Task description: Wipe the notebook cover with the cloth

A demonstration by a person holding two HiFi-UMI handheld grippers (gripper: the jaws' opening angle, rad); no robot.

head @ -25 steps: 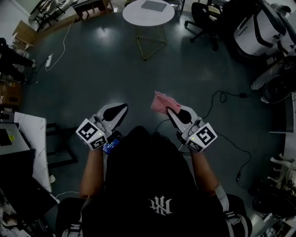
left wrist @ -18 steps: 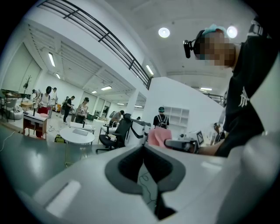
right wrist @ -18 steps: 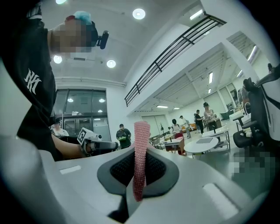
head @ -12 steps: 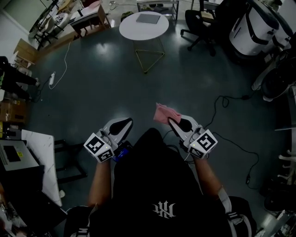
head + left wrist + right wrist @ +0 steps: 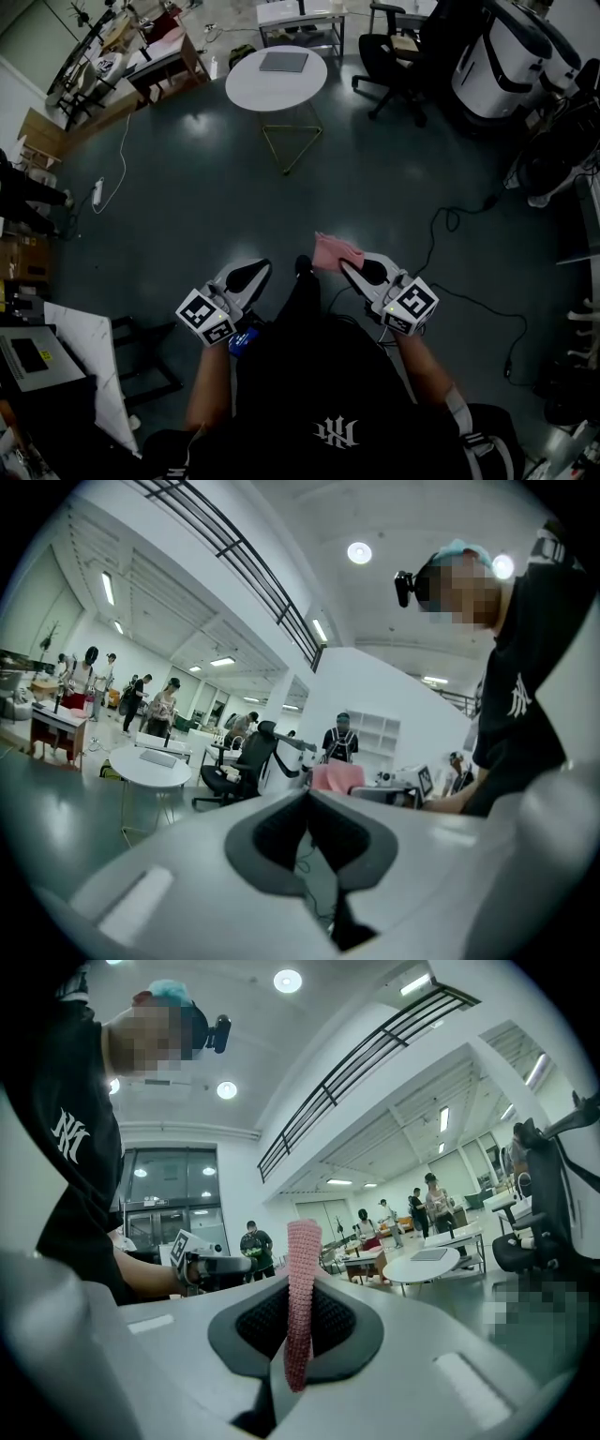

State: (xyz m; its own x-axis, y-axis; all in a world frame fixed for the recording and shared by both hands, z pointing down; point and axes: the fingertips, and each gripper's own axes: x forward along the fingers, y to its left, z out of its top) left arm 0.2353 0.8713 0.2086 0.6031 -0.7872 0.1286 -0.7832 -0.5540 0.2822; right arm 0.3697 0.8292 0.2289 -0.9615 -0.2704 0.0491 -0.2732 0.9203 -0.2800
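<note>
The cloth, pink and of a knitted look, is clamped by one edge between the closed jaws of the right hand-held gripper, and most of it sticks out past the tips. It is judged soft, light and limp, so it is likely to bunch or fold when dragged. A fuller bite nearer its middle would probably leave a broader pad for wiping. The jaws of the left hand-held gripper are seen pressed together with nothing between them. The notebook, grey and flat, is lying closed on a round white desk well apart from both grippers, across a stretch of dark floor, so nothing can be wiped from this spot. It is judged thin and light with a fairly stiff, smooth cover, and liable to slide on the smooth desk under a sideways stroke. A corner or edge is best pinned down by the free left gripper while the cover is stroked flat and lightly with the cloth.
</note>
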